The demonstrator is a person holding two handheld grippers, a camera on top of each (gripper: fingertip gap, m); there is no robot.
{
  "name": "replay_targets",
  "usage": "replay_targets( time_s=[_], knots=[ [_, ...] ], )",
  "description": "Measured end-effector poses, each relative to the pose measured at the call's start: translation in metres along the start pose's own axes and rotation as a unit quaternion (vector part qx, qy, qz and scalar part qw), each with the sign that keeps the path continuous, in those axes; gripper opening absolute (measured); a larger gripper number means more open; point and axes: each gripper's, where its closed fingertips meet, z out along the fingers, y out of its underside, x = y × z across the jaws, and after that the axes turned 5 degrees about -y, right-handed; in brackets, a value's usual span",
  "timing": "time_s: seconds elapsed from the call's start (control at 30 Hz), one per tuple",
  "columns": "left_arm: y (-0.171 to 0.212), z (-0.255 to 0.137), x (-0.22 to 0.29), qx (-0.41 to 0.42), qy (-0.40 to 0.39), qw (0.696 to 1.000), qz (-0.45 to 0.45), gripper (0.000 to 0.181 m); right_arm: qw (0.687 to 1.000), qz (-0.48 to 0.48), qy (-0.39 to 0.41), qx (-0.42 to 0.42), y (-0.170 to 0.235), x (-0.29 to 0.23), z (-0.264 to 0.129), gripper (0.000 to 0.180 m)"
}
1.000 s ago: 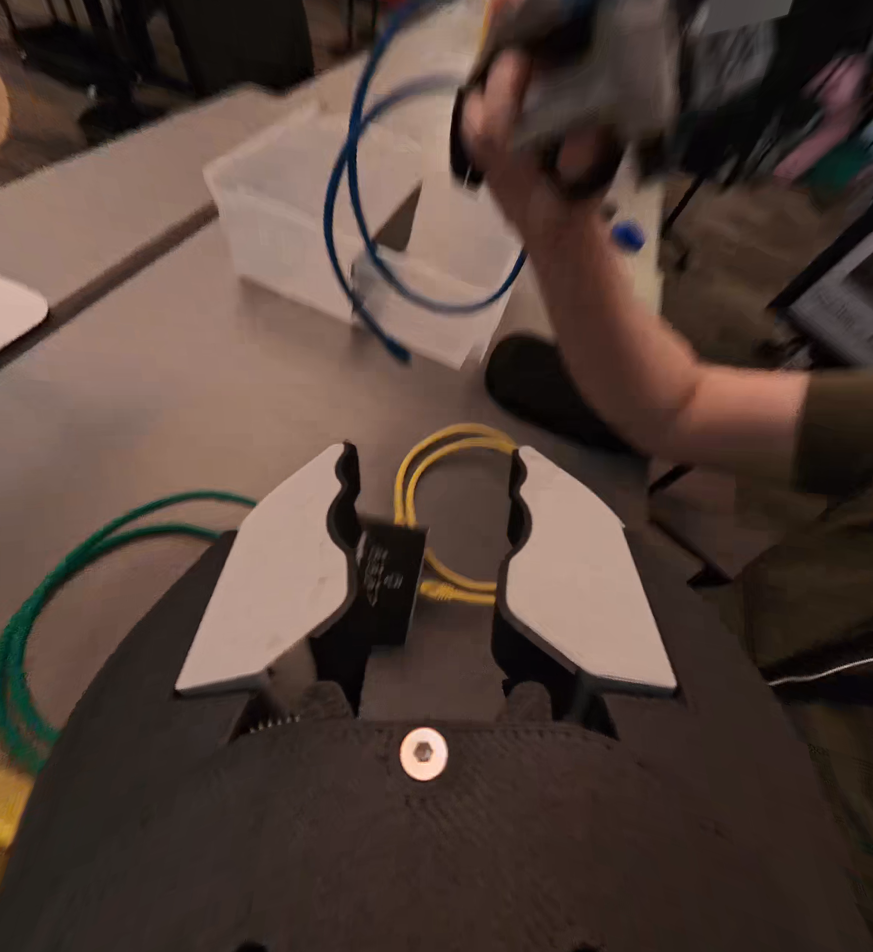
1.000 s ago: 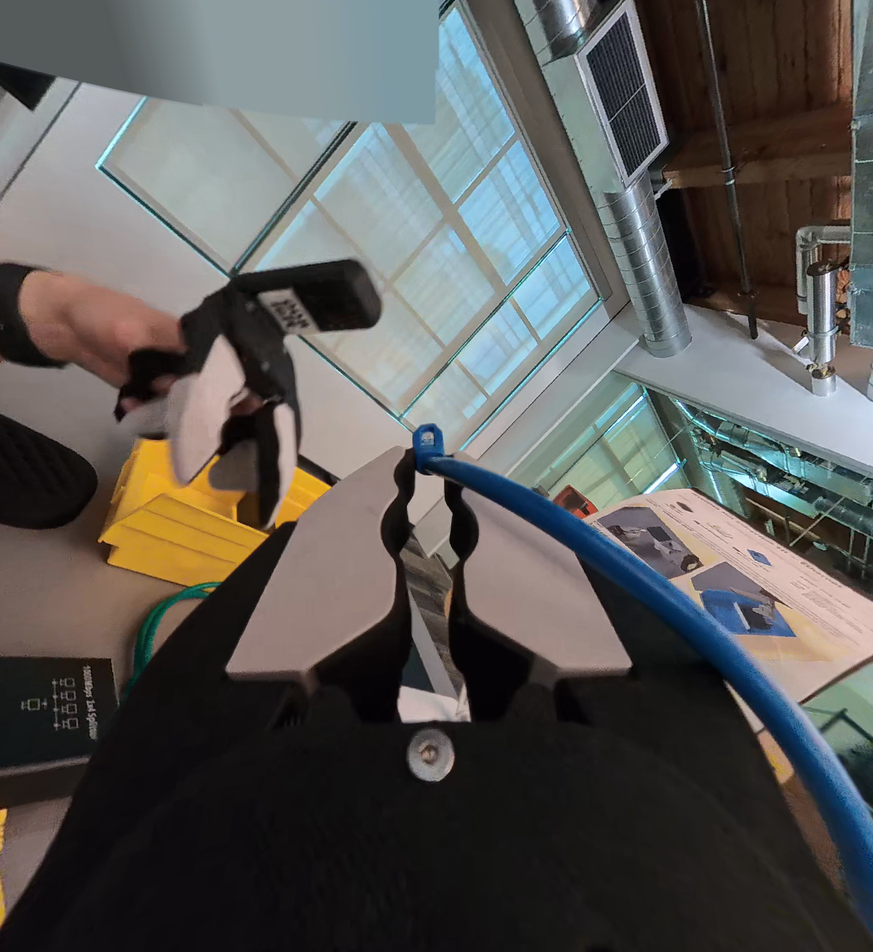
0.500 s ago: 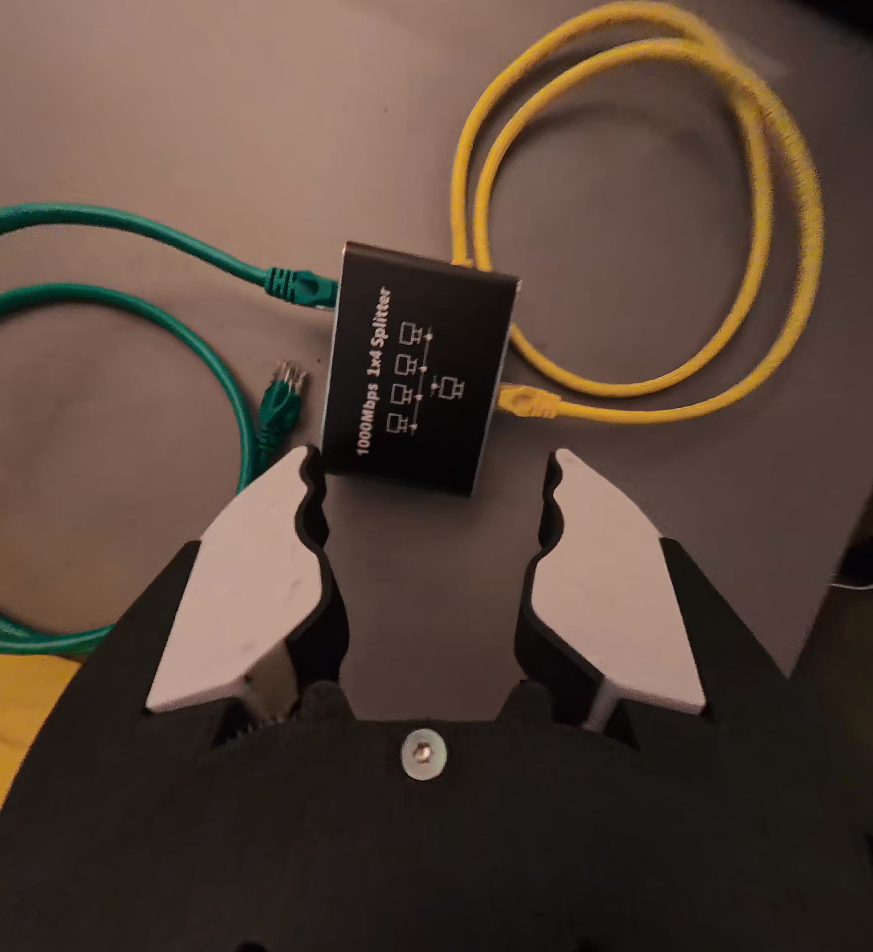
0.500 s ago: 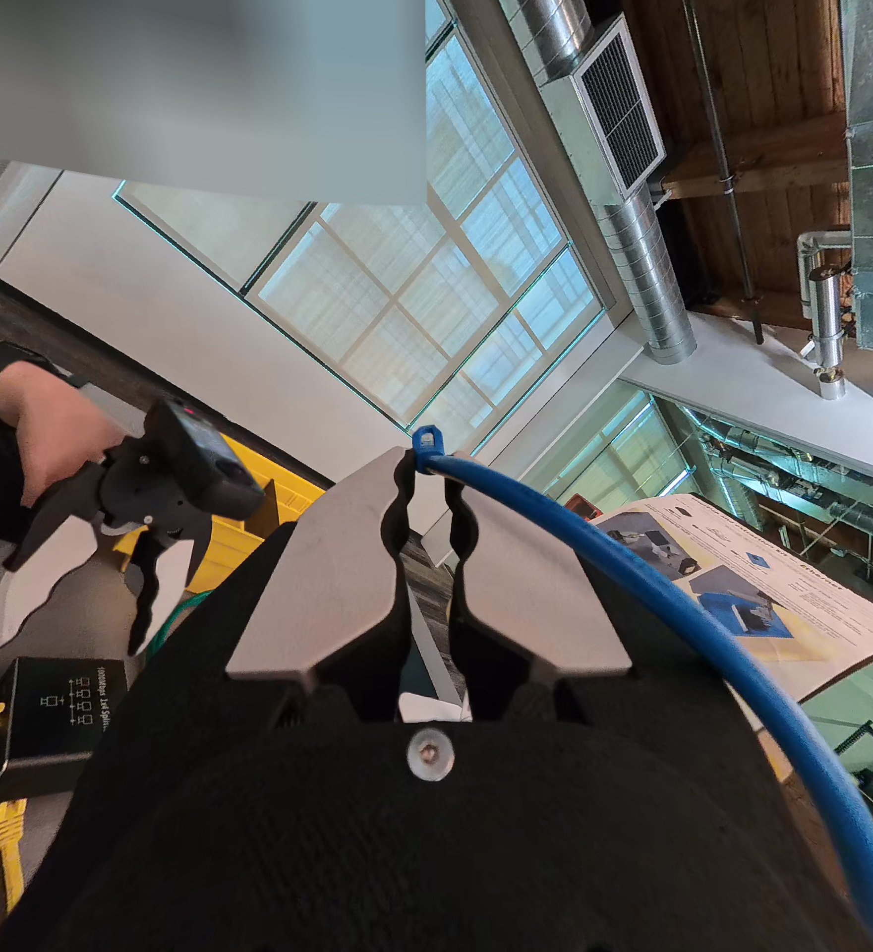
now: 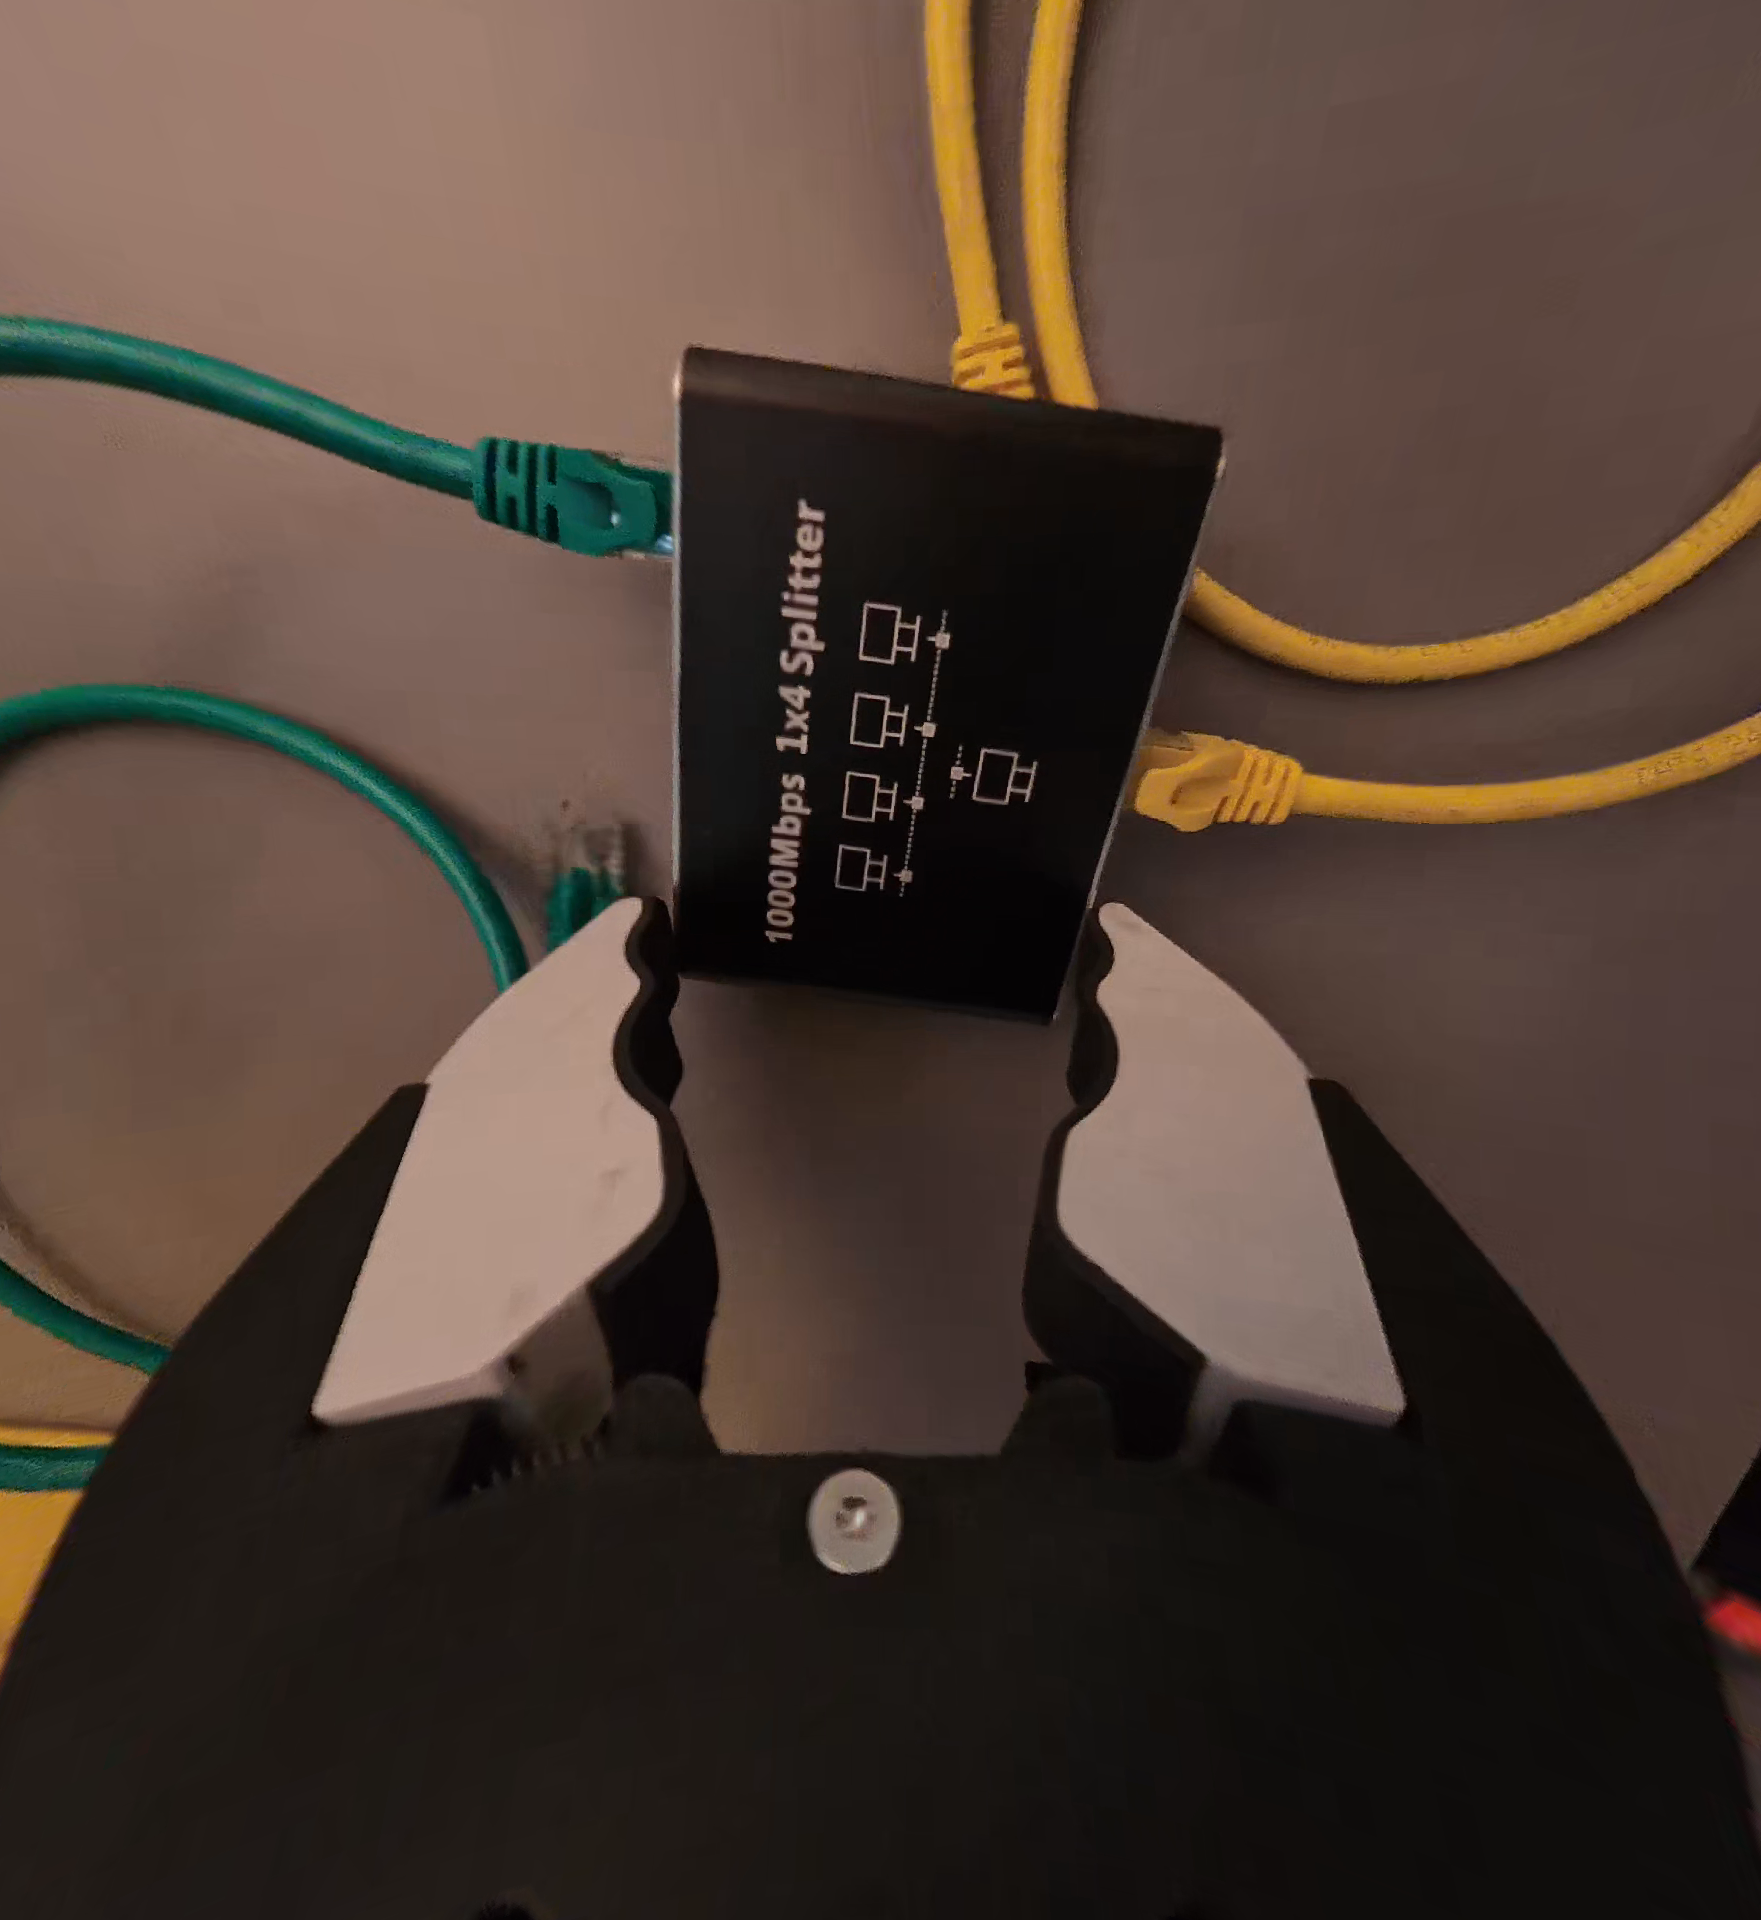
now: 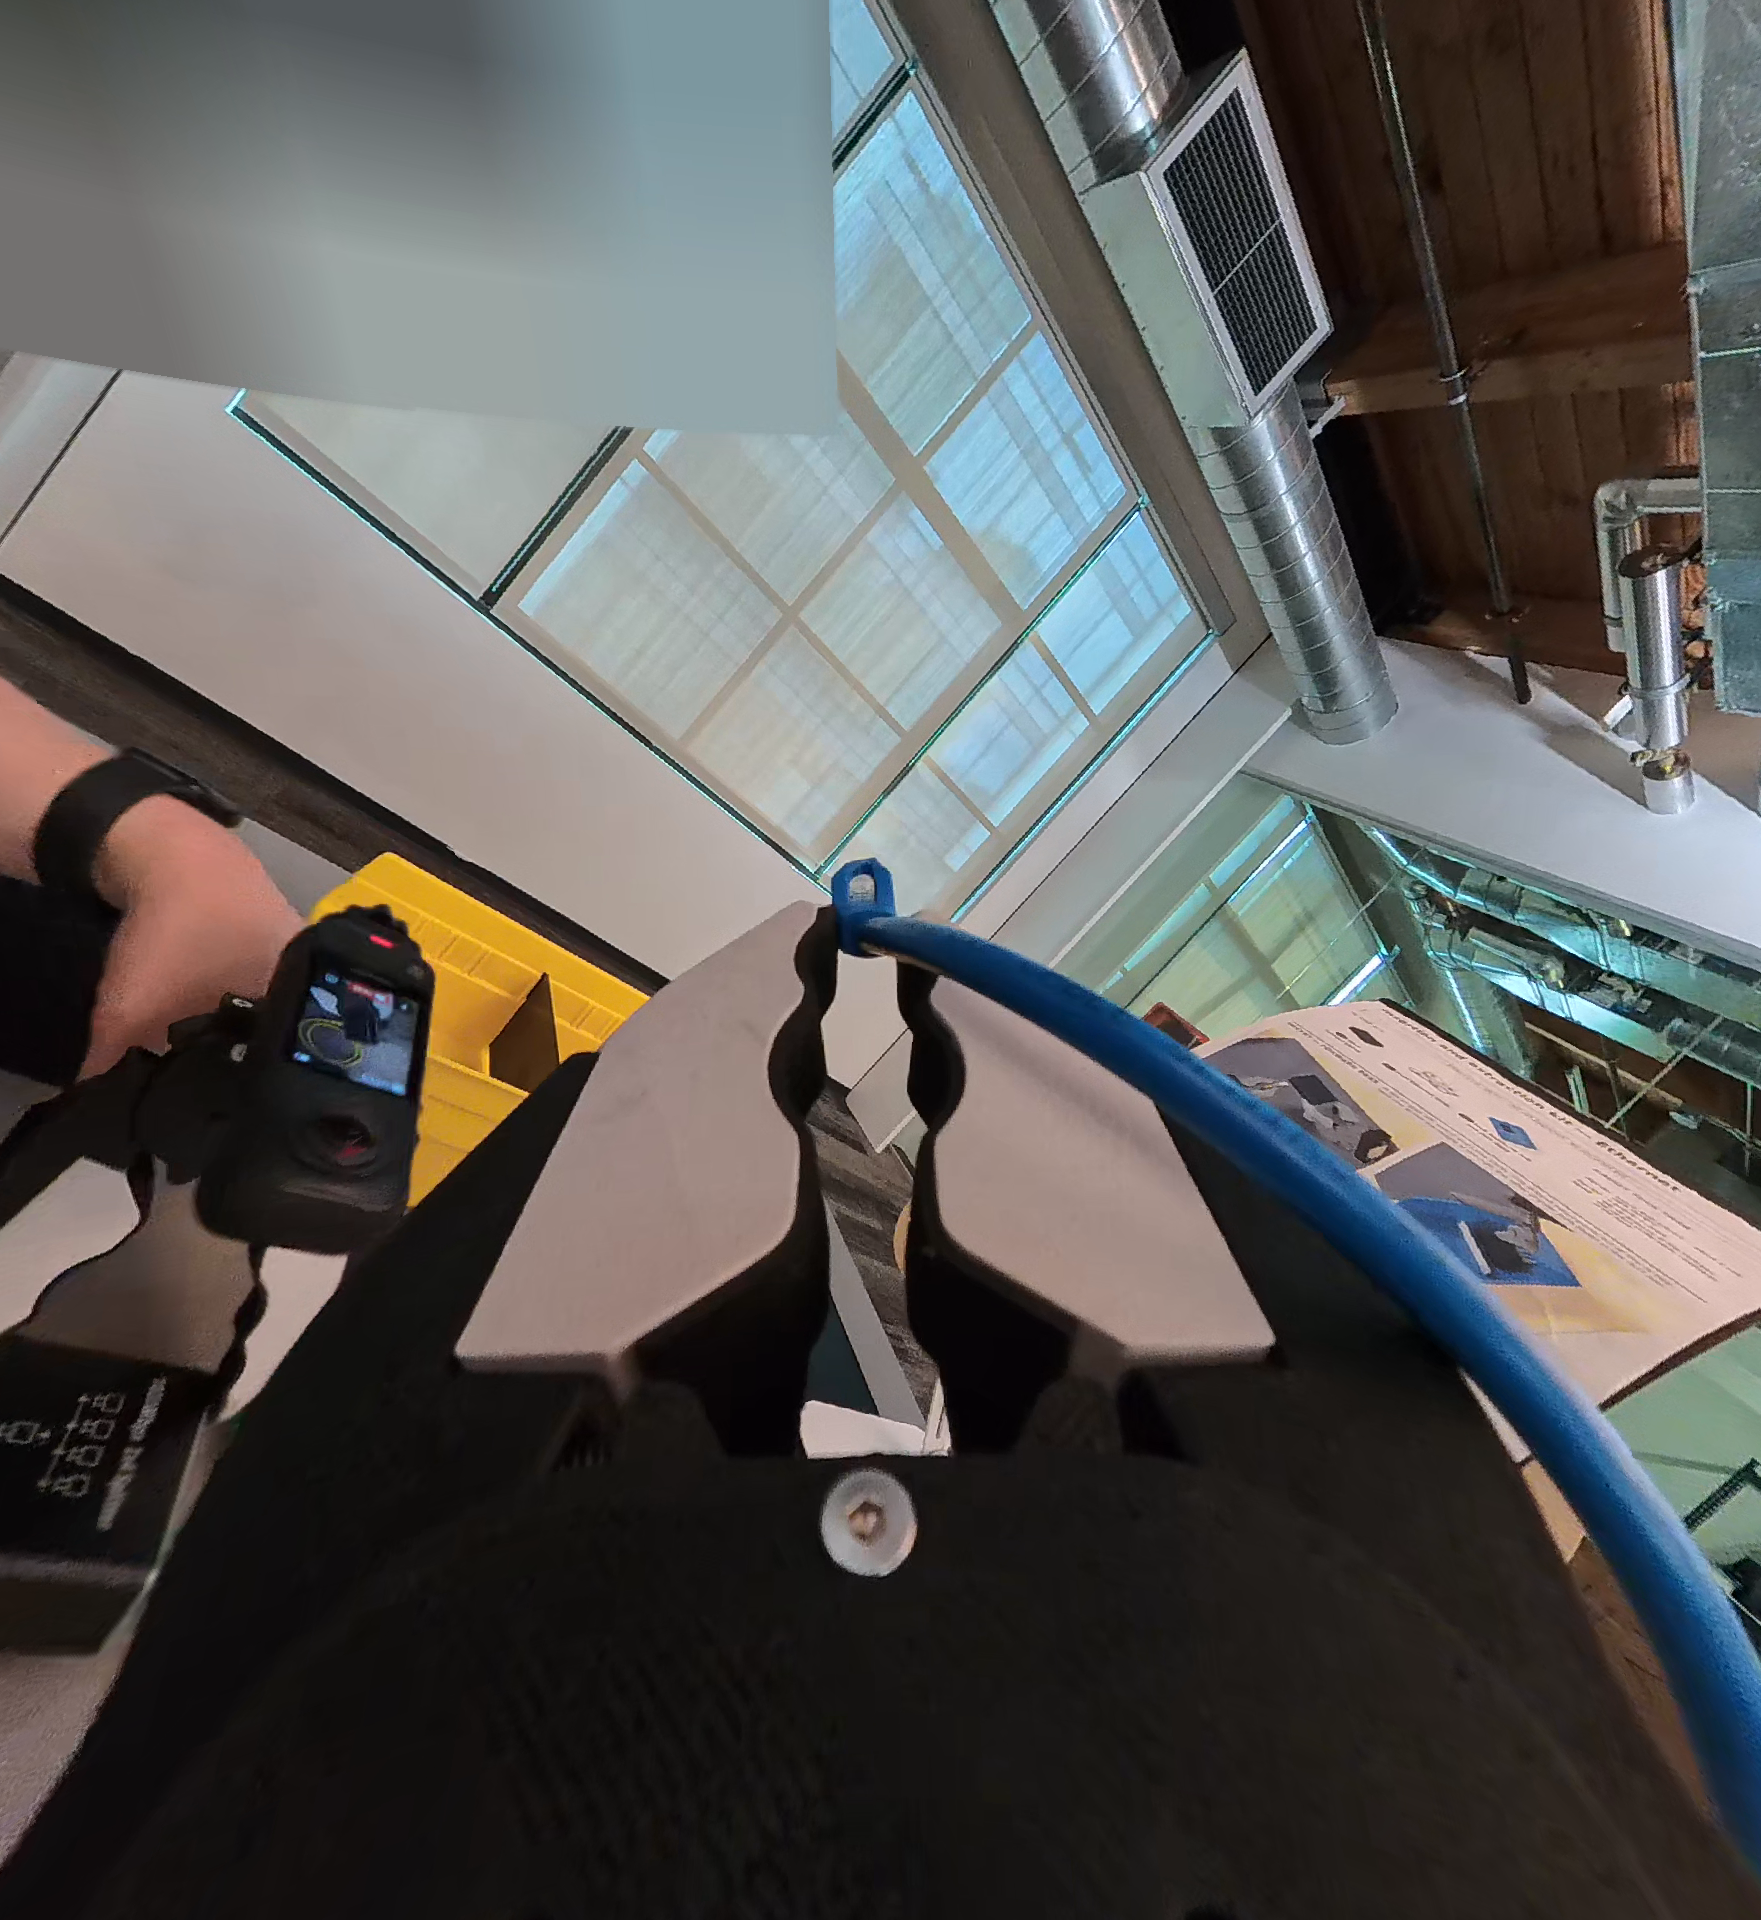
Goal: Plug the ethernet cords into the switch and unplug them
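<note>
The left tool [image 5: 871, 951] points down at the bench [image 5: 336, 208], fingers spread wide, tips flanking the near end of the black switch [image 5: 933, 686]; whether they touch it is unclear. A green cord [image 5: 232, 405] is plugged into the switch's left side, its other plug [image 5: 580, 883] lying loose beside the left finger. Yellow cord [image 5: 1478, 790] plugs meet the right side and far end. The right tool [image 6: 860, 940] tilts upward toward the windows [image 6: 855, 623], clenched on a blue cord [image 6: 1323, 1174] just behind its plug. In the right view a hand [image 6: 180, 914] grips the left tool above the switch.
</note>
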Motion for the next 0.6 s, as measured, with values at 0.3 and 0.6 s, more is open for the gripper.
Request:
replay_targets(
  time_s=[0.3, 0.6],
  knots=[
    [-0.017, 0.004, -0.016, 0.006, 0.039, 0.999, -0.038, 0.074, 1.000, -0.003, 0.007, -0.003, 0.000, 0.004, -0.005, 0.011],
    [-0.022, 0.010, -0.029, 0.002, -0.094, 0.951, -0.296, 0.074, 1.000, -0.005, 0.007, -0.008, 0.000, 0.004, -0.004, 0.011]
  ],
)
